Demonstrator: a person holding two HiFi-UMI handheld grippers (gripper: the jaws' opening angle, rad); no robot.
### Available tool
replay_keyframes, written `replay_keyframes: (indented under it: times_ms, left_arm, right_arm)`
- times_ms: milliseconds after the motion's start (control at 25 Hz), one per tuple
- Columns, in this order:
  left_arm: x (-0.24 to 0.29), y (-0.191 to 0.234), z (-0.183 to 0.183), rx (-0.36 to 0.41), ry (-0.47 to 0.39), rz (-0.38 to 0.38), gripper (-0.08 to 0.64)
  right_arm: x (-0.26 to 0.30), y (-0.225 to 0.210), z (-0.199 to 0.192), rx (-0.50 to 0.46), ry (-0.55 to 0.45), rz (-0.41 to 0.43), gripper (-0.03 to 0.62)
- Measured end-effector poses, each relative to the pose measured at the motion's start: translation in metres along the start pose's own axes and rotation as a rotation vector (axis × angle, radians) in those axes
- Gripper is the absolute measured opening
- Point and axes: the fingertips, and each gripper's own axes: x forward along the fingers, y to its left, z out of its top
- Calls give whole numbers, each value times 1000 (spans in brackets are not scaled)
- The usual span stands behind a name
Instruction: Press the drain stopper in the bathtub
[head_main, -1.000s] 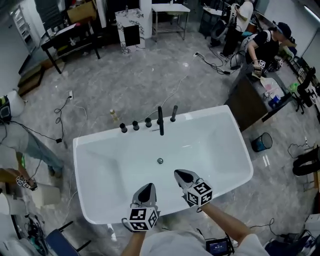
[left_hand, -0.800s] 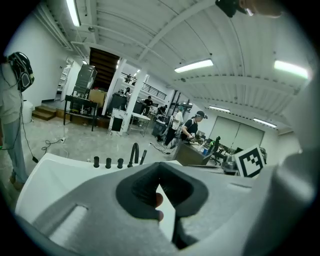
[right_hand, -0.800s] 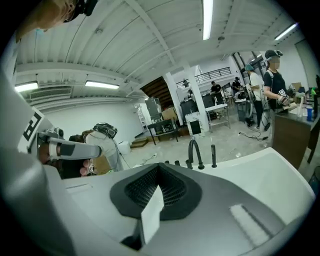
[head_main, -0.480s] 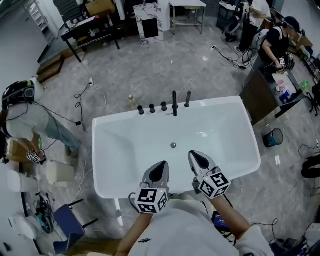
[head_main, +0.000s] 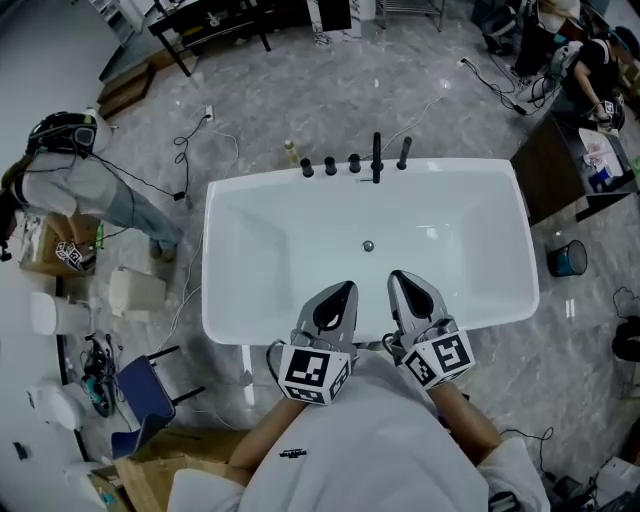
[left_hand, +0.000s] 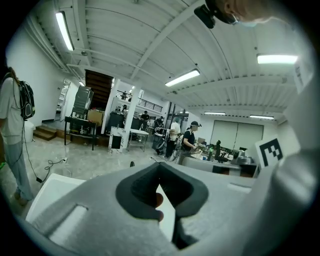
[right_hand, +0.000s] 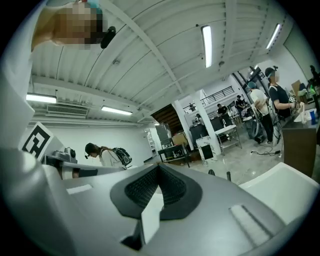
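Note:
The white bathtub (head_main: 240, 290) fills the middle of the head view. Its round metal drain stopper (head_main: 368, 245) sits on the tub floor, just short of the far wall. My left gripper (head_main: 338, 292) and right gripper (head_main: 406, 281) hang side by side over the tub's near wall, tips pointing at the far rim. Both stand well short of the stopper. In the left gripper view the left gripper (left_hand: 159, 168) has its jaws shut with nothing between them. The right gripper (right_hand: 160, 168) looks the same in its own view. The stopper is hidden in both gripper views.
Black tap fittings (head_main: 376, 160) stand in a row on the tub's far rim. A small bottle (head_main: 290, 151) and cables (head_main: 190, 150) lie on the floor behind. A person (head_main: 85, 185) bends at the left. A blue chair (head_main: 140, 395) and a blue bin (head_main: 568, 258) flank the tub.
The head view has swung, so the tub now sits higher and squarer in the frame. Both grippers stay shut over the tub's near side and have come closer together.

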Motion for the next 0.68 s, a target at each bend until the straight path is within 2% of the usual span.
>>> replay_keyframes:
  times_ms: [200,440,680]
  left_arm:
    - [-4,3,2,-2,-7,5,2]
    - [-4,-14,-10,-23,22,12,2]
    - [0,-8,-11,-23,28,13,2]
  right_arm:
    - [2,8,-5,-35,10,-16,0]
    - [-7,13,-5,-60,25,5,0]
    - [-2,15,-7,-77,24,21,0]
